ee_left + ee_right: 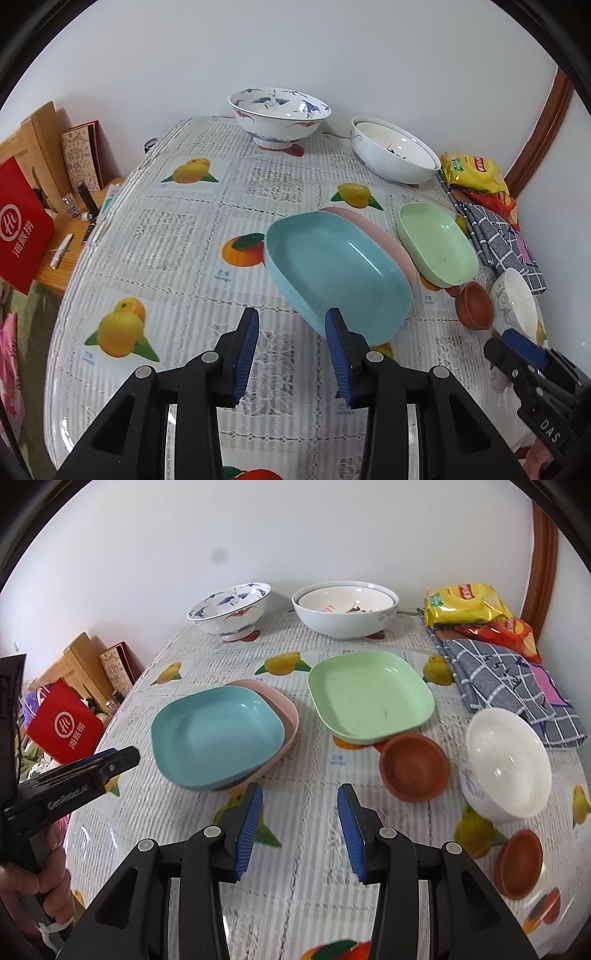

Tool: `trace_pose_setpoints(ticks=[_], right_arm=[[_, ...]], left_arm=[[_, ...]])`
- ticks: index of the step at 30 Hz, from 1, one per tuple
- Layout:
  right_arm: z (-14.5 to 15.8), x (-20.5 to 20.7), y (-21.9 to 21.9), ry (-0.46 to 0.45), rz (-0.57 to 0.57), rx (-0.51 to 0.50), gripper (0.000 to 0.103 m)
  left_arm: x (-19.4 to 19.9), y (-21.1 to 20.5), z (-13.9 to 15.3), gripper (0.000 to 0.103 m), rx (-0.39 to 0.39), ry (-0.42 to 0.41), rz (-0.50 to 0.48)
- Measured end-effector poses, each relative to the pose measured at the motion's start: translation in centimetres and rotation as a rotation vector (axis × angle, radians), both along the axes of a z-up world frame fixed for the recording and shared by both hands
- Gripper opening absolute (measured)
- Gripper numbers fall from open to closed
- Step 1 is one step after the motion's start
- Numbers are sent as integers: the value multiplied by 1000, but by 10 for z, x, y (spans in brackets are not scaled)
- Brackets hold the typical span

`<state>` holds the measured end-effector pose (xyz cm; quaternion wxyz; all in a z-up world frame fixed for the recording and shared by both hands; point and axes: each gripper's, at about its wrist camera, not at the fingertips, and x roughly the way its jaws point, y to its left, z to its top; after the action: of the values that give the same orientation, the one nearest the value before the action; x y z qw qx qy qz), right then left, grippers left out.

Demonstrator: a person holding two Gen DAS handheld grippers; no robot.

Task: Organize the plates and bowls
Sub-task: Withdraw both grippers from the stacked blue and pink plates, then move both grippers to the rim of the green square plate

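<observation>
A blue plate (336, 269) lies stacked on a pink plate (384, 236) in the table's middle; both also show in the right wrist view, blue (218, 734) on pink (288, 709). A green plate (369, 698) sits to their right. My left gripper (291, 325) is open and empty, just left of the blue plate's near rim. My right gripper (299, 801) is open and empty, above the tablecloth in front of the plates. A brown small bowl (413, 766) and a white bowl (506, 764) stand at the right.
A blue-patterned bowl (231, 611) and two nested white bowls (345, 609) stand at the back. Snack bags (465, 603) and a checked cloth (506, 675) lie at the right. A second brown bowl (517, 864) is near right. A side table with a red bag (22, 225) is left.
</observation>
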<state>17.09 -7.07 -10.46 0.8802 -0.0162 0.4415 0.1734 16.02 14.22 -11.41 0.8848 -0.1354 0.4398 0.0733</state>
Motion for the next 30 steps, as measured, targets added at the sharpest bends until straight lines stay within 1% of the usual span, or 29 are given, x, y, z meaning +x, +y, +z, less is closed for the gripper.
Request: trace_pose_setpoints(ticks=[8,9,10,11,14,17,22,24,26,30], right_arm=[[-11,-5,-27,21,-63,-6,42],[-12,-4,-29,23,-72,-4,42],[-12,-3,-31,23,-78,-4,42],[-13,-3,-32,22,-81,-6,42],[-14,-1,-31,13,-79,-32,42],[-16,2,-30,17,-73,-33,42],[-19,7,-28,27,-69,-28,42],[-19,10,-31,30,-73,-26,42],[-18,13,-33,29,-80,-24,42],[-11,19,-40,11,-98,-26,42]], left_arm=[[19,-4,-16,34,-33,21,-3],[23,-5,-19,32,-35,26,-8],[25,-5,-21,26,-36,29,-11],[27,-5,-23,22,-42,27,-11],[30,-4,-27,20,-47,19,-10],[36,-5,-31,18,-43,27,-12],[44,-7,-36,18,-38,59,-12],[44,-6,-34,21,-34,65,1],[43,-5,-29,26,-26,52,11],[42,-4,-18,26,-15,29,14]])
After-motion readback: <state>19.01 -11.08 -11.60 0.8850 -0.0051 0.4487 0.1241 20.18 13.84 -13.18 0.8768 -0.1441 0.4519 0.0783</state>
